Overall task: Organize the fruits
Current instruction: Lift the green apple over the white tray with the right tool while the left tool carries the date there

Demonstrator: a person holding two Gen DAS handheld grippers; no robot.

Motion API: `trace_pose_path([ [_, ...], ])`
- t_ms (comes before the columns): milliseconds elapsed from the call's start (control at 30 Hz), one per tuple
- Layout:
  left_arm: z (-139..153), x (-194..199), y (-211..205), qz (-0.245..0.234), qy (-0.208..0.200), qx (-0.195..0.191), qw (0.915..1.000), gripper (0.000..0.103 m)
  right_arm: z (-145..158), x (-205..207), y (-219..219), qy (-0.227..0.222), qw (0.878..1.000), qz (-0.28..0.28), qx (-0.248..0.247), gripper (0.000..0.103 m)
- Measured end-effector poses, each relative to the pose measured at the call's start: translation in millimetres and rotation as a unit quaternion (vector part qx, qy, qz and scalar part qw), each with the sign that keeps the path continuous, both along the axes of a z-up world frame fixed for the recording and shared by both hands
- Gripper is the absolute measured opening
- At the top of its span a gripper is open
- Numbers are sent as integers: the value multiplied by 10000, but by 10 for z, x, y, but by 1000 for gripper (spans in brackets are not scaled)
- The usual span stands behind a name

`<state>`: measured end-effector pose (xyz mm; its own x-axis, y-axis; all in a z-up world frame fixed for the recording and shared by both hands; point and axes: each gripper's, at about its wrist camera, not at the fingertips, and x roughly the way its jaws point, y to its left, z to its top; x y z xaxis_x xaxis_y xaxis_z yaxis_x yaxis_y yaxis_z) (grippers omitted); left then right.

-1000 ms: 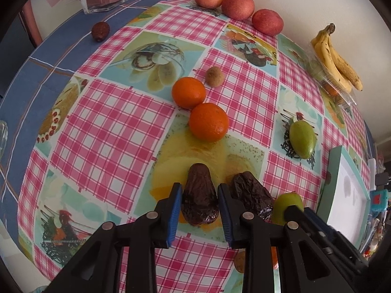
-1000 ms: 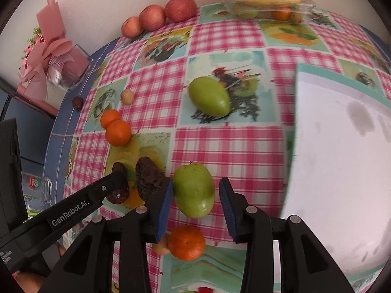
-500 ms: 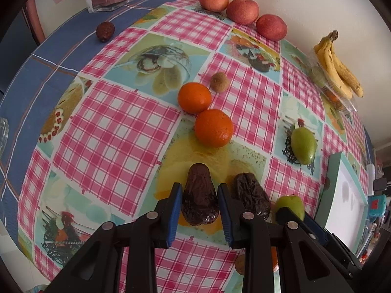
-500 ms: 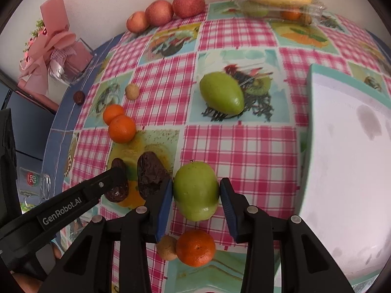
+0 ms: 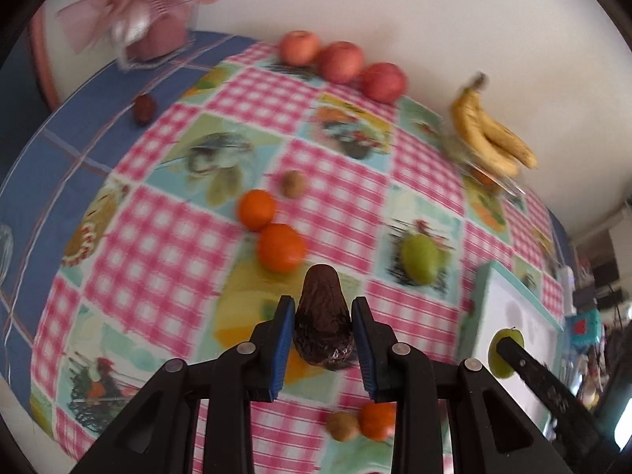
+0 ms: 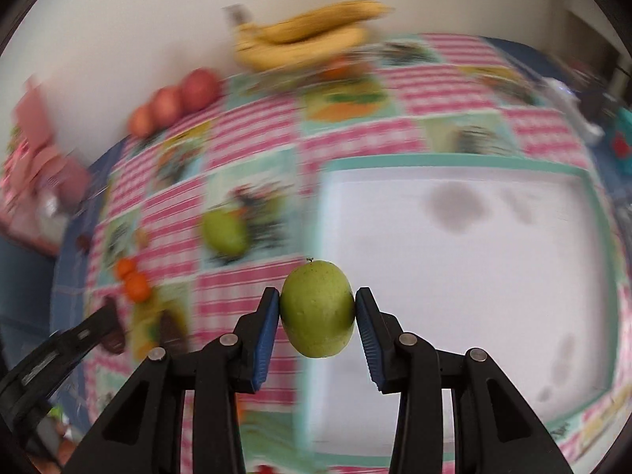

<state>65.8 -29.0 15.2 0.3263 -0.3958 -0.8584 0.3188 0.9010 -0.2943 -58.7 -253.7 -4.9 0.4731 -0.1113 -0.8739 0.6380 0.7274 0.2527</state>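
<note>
The right gripper point(image 6: 317, 310) clamps a green apple point(image 6: 317, 308) above the white tray point(image 6: 466, 260); the left gripper point(image 5: 323, 326) pinches a dark avocado point(image 5: 323, 326), seemingly lifted; lower each gently before releasing.

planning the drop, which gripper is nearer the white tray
Right. The right gripper holds the green apple over the white tray's near-left edge; the left gripper, holding the avocado, is off its left side.

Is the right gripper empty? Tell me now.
No, the right gripper is shut on a green apple, its blue pads pressing both sides.
</note>
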Motion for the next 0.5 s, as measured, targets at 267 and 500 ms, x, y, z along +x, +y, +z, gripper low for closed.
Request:
trace_pose_path([
  [267,1,-508,-797,-1296,-130,68,9915,32,-15,-651,-681,398,9897,-1350,-276,41],
  [500,-69,-941,-1304,-2092,-231,186,9774,32,129,-960,-915,292,9833,-1737,-451,41],
])
